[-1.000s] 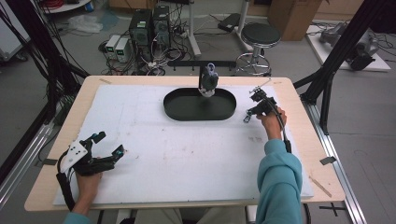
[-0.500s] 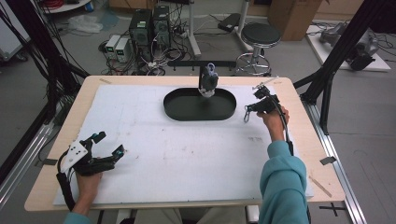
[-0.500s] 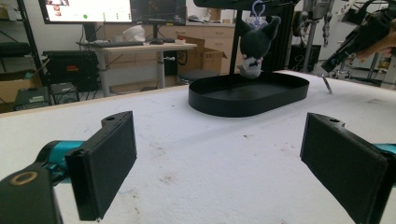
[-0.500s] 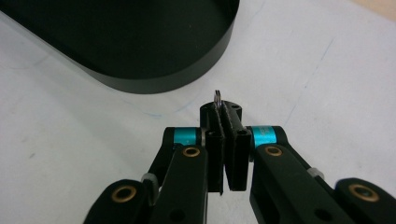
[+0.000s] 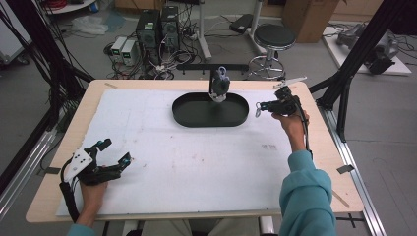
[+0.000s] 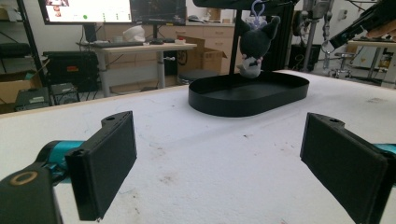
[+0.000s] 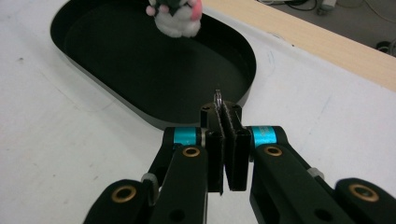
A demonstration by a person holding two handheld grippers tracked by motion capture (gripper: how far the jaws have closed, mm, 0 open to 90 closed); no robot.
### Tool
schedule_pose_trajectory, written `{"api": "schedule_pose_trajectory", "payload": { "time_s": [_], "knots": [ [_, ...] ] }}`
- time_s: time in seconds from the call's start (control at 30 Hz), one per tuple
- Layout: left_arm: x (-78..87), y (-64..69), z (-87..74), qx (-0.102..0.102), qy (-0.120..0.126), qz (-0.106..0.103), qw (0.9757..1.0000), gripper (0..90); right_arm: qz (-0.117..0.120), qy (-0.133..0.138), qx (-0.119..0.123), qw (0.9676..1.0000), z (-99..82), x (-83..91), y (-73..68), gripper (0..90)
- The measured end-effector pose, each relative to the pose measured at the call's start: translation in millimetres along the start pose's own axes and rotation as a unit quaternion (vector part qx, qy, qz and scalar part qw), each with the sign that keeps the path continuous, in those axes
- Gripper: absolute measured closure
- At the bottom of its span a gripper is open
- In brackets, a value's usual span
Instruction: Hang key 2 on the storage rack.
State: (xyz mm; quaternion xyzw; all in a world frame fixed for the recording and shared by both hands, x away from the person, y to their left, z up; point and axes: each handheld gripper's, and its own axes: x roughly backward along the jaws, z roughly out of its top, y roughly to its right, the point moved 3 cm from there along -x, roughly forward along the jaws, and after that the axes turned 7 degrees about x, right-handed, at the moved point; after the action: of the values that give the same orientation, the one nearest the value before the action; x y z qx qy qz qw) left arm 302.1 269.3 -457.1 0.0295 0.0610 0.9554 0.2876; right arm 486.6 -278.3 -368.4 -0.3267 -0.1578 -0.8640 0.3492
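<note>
You see a black oval tray (image 5: 196, 115) on the white table cover (image 5: 196, 167). The plush toy (image 6: 254, 46) is dark grey with a white and pink underside. Your sleeve (image 5: 305, 191) is teal.

- tray (image 5: 196, 117): matt black, smooth, looks like plastic
- plush toy (image 6: 254, 44): fuzzy cloth
- table (image 5: 344, 147): bare wood edge
- sheet (image 5: 196, 162): rough white, scuffed
</note>
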Motion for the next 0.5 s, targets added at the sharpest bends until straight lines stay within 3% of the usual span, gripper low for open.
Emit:
{"api": "schedule_pose_trajectory", "payload": {
  "time_s": [0.13,0.5],
  "knots": [
    [0.1,0.1,-0.1,-0.001,0.000,0.001,1.0000,11.0,0.009,0.019,-0.004,0.9998,4.5,2.5,-2.2,88.9],
    [0.2,-0.1,0.0,-0.001,0.000,0.001,1.0000,11.0,0.017,0.051,0.018,0.9984,42.3,14.0,-10.8,88.9]
  ]
}}
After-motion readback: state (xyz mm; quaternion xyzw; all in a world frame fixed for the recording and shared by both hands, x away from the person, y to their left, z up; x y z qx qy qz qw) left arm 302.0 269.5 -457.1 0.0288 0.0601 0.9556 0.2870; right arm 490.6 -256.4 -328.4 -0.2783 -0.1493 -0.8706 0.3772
